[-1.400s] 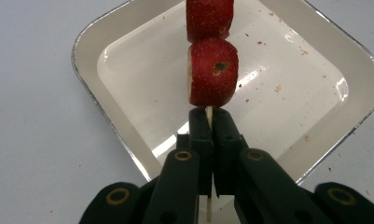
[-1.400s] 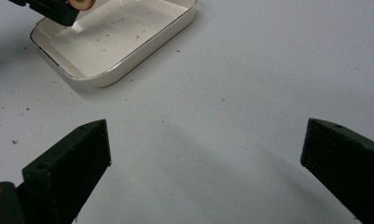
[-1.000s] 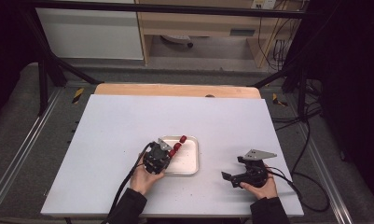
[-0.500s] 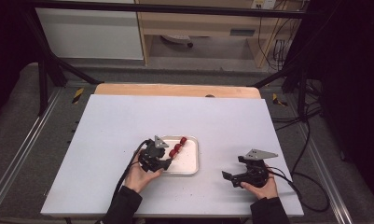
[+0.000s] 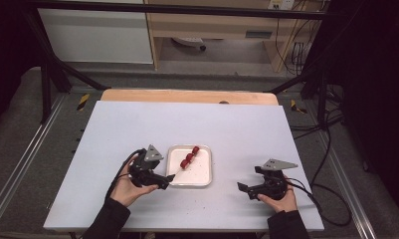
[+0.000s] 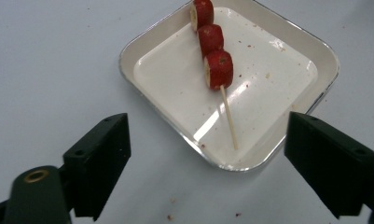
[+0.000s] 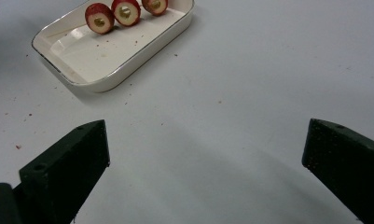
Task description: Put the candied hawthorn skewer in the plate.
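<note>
The left gripper (image 5: 163, 180) has jaws standing wide apart, having just been opening, and nothing sits between them. In the left gripper view the two black jaws frame the near corner of the tray (image 6: 152, 35) without touching it, and the bare end of the stick lies just beyond them, free of both.

The skewer (image 6: 212, 51) lies flat in the tray, three red rounds threaded on a pale stick. From above, its long axis runs on a slant: the bare stick end points toward the left gripper at the tray's near left, and the fruit end points away to the far right, the last round close by the far rim. The skewer (image 5: 188, 158) keeps inside the tray (image 5: 205, 175), which sits on the white counter (image 5: 137, 124) between the two hands.

The right gripper (image 5: 248, 189) rests well to the right of the tray, jaws also wide and empty, held over bare counter. In the right gripper view the tray (image 7: 142, 51) lies off to the upper left, the three rounds (image 7: 125, 11) seen end on.
</note>
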A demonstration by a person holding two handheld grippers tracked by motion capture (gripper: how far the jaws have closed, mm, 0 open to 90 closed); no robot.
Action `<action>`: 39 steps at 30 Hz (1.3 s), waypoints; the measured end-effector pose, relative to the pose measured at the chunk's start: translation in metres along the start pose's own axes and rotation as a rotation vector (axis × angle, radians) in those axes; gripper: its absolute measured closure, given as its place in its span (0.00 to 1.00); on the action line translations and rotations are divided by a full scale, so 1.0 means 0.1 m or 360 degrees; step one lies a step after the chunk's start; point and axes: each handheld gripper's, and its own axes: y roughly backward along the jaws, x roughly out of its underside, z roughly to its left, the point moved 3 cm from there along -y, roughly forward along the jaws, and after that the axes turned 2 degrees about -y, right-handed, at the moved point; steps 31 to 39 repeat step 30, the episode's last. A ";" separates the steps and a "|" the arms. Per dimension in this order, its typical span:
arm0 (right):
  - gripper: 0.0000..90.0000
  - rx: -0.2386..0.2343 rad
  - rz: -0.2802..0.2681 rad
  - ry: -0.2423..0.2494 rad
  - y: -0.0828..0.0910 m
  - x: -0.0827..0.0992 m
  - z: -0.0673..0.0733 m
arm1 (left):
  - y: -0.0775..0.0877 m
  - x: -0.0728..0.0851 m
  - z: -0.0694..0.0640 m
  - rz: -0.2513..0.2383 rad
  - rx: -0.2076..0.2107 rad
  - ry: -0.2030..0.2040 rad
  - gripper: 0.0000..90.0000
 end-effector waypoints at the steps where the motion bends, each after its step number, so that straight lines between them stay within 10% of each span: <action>1: 0.01 0.0000 -0.0001 -0.0003 0.00 0.00 0.00 | 0.03 0.04 0.02 -0.0011 -0.0005 0.0007 0.12; 19: 0.01 0.0000 0.0035 -0.0004 0.00 0.04 0.00 | 0.27 0.91 0.40 -0.0123 -0.0094 0.0196 0.09; 39: 0.01 -0.0007 0.0029 -0.0004 0.01 0.04 0.00 | 0.28 0.96 0.42 -0.0121 -0.0080 0.0192 0.08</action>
